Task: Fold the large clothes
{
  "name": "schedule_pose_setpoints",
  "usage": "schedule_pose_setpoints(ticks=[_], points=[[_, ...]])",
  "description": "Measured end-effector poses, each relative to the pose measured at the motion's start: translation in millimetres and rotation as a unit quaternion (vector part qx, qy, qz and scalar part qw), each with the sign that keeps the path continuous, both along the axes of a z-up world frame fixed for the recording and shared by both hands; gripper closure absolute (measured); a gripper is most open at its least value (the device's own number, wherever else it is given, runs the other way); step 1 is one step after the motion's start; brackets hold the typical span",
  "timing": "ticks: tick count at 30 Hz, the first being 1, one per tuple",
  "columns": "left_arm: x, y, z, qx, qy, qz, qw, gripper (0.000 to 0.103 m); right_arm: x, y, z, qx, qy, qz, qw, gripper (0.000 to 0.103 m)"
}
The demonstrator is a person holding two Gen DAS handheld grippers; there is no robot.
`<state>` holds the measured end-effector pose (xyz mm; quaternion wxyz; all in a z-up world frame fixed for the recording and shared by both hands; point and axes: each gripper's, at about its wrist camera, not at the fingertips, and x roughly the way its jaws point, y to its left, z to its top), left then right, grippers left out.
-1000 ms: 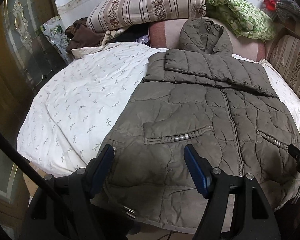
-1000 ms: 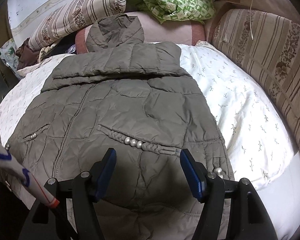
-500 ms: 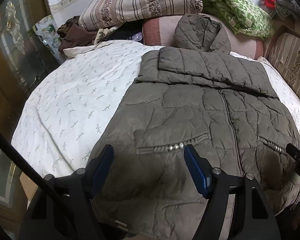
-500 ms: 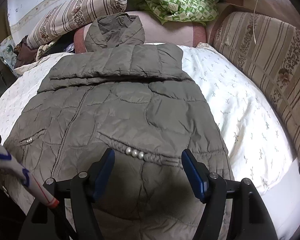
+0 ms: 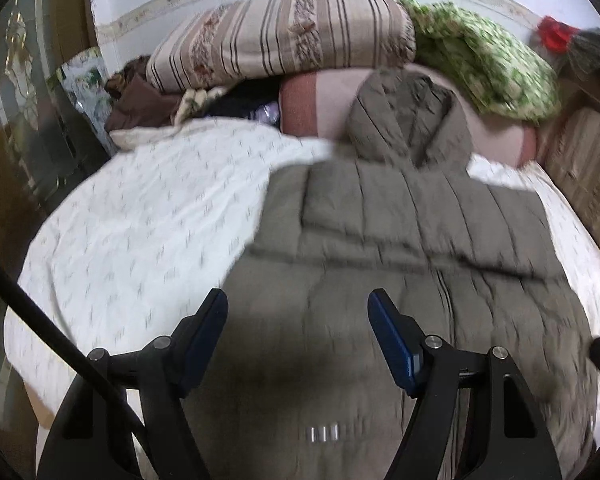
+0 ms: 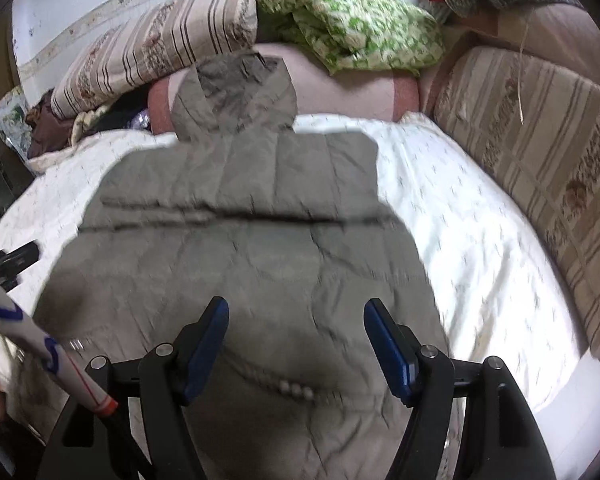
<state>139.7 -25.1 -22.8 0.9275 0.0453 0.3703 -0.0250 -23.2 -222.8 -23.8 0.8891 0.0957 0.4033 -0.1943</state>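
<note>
An olive quilted hooded jacket (image 5: 400, 248) lies front up on the white bed, its sleeves folded across the chest and its hood (image 5: 408, 120) against the pillows. It also shows in the right wrist view (image 6: 240, 232). My left gripper (image 5: 298, 308) is open and empty above the jacket's lower left part. My right gripper (image 6: 296, 312) is open and empty above the lower right part, near a pocket with pearl beads (image 6: 296, 390). Both views are motion blurred.
The white patterned bedspread (image 5: 140, 216) surrounds the jacket. A striped pillow (image 5: 284, 36), a green patterned cloth (image 5: 484, 60) and a pink bolster (image 6: 340, 92) lie at the head. A striped cushion (image 6: 540, 152) lines the right side. A glass door (image 5: 16, 92) stands at the left.
Both grippers have moved forward over the jacket toward the hood; the pocket beads have slipped from in front of the fingers to below them. Both stay open.
</note>
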Motion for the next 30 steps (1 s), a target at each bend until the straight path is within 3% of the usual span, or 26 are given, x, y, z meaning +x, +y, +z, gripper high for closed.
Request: schedule_pose_setpoints(ticks=[5,9,13,17,23,30], points=[[47.3,11.6,-13.1,-0.017,0.004,0.024,0.9996,0.031,49.0,4.6,42.4,-0.014,-0.014,0.025,0.999,0.021],[66.5,40.0,-47.4,-0.041,0.025,0.056,0.9973,0.031,115.0,8.5,57.8,-0.010,-0.020,0.048,0.999,0.021],[80.9,51.5,-68.5,0.006,0.025,0.077,0.9967,0.031,199.2,8.8,55.2,0.009,-0.010,0.055,0.998,0.021],[96.3,64.9,-76.0,-0.031,0.059,0.071,0.9952,0.031,307.0,14.1,51.0,-0.002,0.016,0.056,0.998,0.021],[110.1,73.4,-86.5,-0.055,0.091,0.060,0.9925,0.031,437.5,9.3,59.7,-0.009,0.009,0.026,1.000,0.014],[122.3,81.9,-97.3,-0.082,0.121,0.065,0.9870,0.031,528.2,-14.4,30.1,0.019,0.025,-0.025,0.999,0.013]])
